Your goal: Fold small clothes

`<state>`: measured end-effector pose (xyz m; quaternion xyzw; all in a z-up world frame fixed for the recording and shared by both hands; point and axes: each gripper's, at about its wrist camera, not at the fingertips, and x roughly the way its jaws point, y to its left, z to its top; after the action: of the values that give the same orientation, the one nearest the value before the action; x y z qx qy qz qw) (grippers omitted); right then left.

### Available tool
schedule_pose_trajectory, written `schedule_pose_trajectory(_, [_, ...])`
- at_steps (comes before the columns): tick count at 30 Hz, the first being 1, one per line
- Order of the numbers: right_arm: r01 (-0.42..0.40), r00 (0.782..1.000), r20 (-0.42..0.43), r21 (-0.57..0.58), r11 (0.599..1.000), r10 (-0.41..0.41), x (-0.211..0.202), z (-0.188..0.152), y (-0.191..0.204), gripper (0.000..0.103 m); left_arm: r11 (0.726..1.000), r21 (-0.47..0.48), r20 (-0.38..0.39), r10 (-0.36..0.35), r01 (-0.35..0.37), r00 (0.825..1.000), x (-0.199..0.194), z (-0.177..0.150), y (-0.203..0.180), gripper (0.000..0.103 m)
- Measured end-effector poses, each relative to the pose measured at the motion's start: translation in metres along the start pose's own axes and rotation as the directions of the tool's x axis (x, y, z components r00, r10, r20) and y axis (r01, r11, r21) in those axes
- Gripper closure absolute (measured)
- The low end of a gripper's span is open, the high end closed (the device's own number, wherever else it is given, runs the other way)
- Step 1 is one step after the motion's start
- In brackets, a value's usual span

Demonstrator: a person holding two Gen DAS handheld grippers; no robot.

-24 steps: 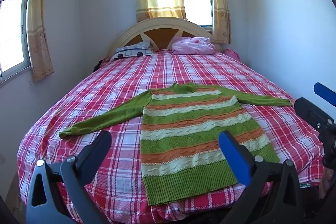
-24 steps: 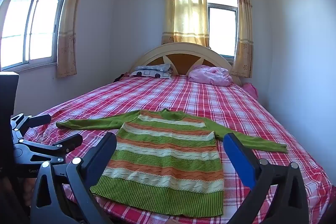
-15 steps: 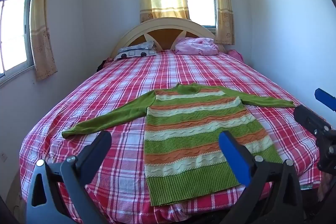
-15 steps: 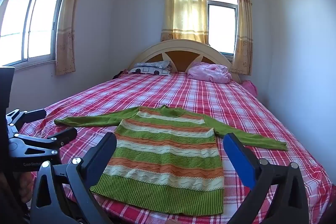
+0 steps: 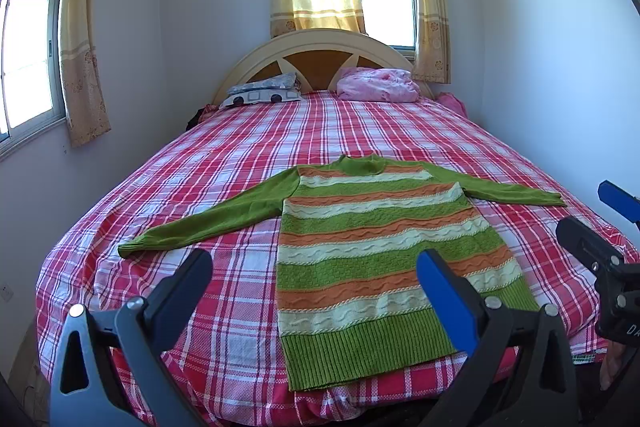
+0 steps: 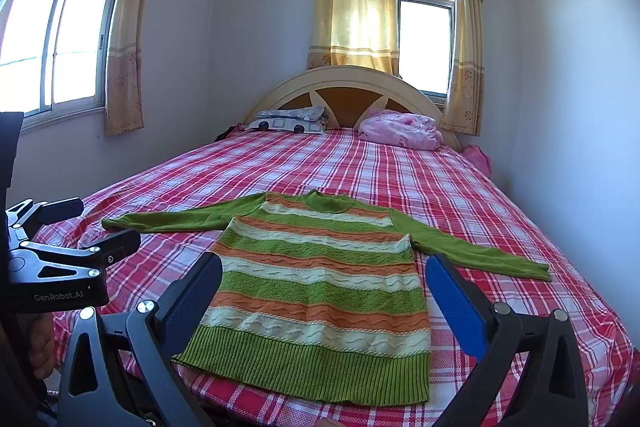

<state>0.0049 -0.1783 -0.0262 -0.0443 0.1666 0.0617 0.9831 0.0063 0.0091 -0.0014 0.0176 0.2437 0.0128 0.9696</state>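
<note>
Striped sweater [image 5: 372,259] spread flat at near end of plaid bed [image 5: 240,163], sleeves out left and right. Left gripper [image 5: 312,275] and right gripper [image 6: 324,279] poised above near edge, fingers wide, holding nothing

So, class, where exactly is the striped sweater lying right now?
In both views the striped sweater lies flat on the bed, near its foot end, sleeves spread, ahead of both open grippers.

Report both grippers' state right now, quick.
Left gripper: open, fingers spread wide, holding nothing, above the sweater.
Right gripper: open, fingers spread wide, holding nothing, also clear of the sweater.
</note>
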Motion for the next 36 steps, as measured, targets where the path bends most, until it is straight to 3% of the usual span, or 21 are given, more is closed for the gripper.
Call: schedule_pose_trajectory(36, [0.000, 1.000, -0.009, 0.003, 1.000, 0.000, 0.0019, -0.0012, 0.0024, 0.001, 1.000, -0.008, 0.013, 0.013, -0.013, 1.000, -0.0003, 0.0022, 0.0070, 0.000])
